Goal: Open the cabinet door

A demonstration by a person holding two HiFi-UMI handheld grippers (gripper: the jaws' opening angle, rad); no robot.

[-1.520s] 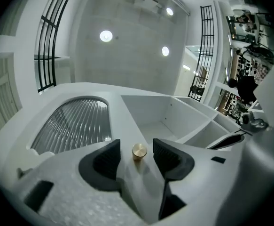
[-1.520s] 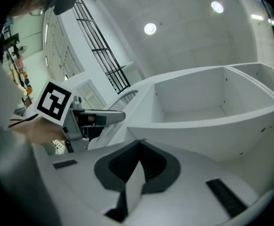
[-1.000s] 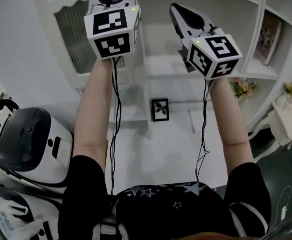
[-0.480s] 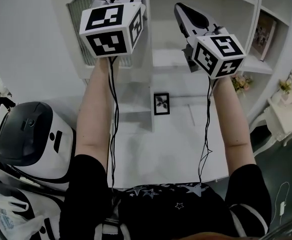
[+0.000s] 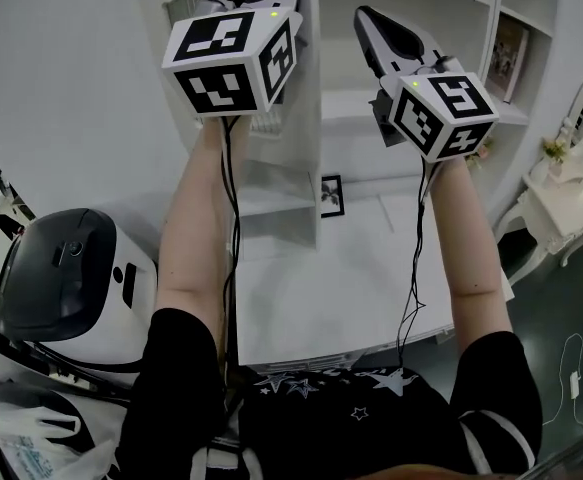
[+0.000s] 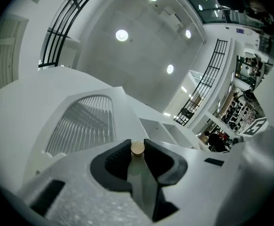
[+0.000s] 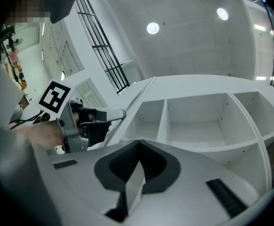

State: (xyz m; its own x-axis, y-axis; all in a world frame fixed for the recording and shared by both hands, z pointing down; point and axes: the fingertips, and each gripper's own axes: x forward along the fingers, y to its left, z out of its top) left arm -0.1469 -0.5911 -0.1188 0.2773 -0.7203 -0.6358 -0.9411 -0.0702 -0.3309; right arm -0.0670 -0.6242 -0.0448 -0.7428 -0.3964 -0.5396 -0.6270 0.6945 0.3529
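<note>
At twelve o'clock our left hand-held gripper [image 6: 137,150] clasps the tan knob [image 6: 137,147] of the white, rib-panelled cabinet door [image 6: 87,121]. Our right hand-held gripper [image 7: 137,147] is clenched empty.

Bright even light, ceiling lamps [image 6: 121,35] glaring, fisheye warping, dark corners, soft shadows

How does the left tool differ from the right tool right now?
The left tool is clamped on the small round knob of the slatted cabinet door. The right tool has its jaws together on nothing. The left tool faces that door, while the right tool faces the open white shelves. Both are raised side by side toward the cabinet.
</note>
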